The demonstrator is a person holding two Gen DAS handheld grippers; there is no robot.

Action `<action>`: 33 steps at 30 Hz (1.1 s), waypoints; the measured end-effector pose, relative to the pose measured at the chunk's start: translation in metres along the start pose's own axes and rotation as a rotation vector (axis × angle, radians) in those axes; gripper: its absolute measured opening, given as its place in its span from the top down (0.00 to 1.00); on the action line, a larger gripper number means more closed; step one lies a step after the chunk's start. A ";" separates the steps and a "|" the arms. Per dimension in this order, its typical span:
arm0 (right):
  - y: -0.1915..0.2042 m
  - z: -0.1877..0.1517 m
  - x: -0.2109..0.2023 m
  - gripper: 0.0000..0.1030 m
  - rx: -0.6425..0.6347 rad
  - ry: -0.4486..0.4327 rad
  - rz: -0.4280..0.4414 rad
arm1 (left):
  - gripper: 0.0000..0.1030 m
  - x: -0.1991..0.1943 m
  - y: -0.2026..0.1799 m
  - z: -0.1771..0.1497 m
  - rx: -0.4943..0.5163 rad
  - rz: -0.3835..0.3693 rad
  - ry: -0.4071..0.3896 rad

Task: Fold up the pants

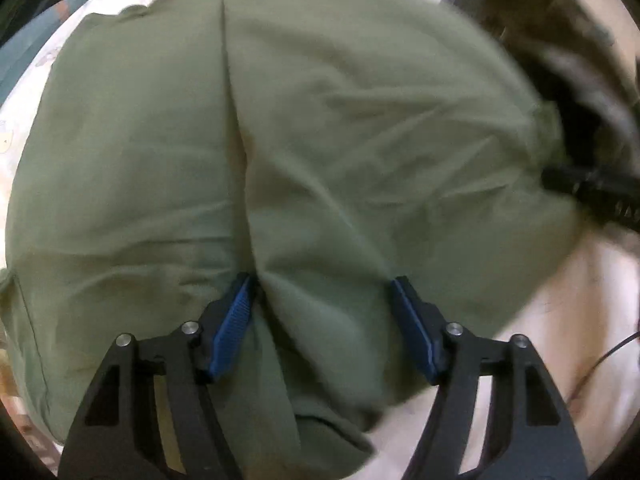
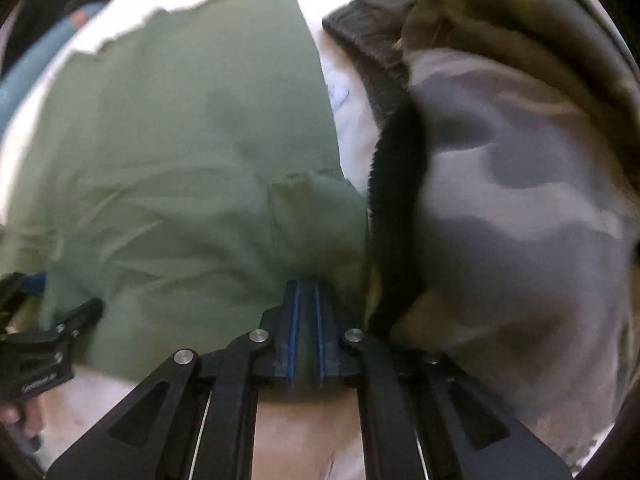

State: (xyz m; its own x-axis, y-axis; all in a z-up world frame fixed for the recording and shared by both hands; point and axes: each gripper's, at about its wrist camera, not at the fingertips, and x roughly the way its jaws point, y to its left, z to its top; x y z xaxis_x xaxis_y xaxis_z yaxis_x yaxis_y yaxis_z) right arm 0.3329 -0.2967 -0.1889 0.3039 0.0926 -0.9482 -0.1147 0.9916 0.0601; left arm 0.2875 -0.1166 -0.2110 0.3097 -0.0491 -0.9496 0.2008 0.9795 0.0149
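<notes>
Olive green pants [image 1: 340, 120] lie spread on a white sheet [image 1: 540, 320], with a seam running down the middle. My left gripper [image 1: 322, 282] points down at their near edge. It is open, blue pads wide apart, with a raised fold of the green cloth between them; the left pad [image 1: 234, 320] rests against the seam. In the right wrist view my right gripper [image 2: 306, 286] is shut on the near right edge of the pants [image 2: 180, 160], green cloth pinched between its pads. The left gripper [image 2: 40, 340] shows at the lower left there, held by a hand [image 2: 20, 416].
A grey camouflage garment [image 2: 520, 200] with a black band [image 2: 396, 200] lies just right of the pants. A dark ribbed piece [image 2: 372, 48] sits behind it. A teal object [image 2: 40, 76] is at the far left edge. A thin cable [image 1: 600, 360] crosses the sheet.
</notes>
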 end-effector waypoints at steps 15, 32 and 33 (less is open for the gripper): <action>-0.004 -0.008 -0.101 0.87 0.121 -0.178 0.286 | 0.14 -0.108 0.038 -0.041 -0.226 -0.167 -0.176; 0.076 -0.104 -0.022 0.42 0.440 0.103 0.828 | 0.11 -0.069 0.122 -0.160 -0.778 -0.263 -0.257; 0.077 -0.108 -0.010 0.42 0.457 0.133 0.843 | 0.11 -0.066 0.122 -0.155 -0.770 -0.268 -0.250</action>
State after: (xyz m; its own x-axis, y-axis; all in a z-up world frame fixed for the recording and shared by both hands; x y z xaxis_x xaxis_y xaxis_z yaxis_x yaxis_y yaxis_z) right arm 0.2191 -0.2311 -0.2081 0.1776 0.8063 -0.5642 0.1413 0.5465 0.8255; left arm 0.1471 0.0364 -0.1953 0.5561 -0.2516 -0.7922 -0.3630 0.7839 -0.5037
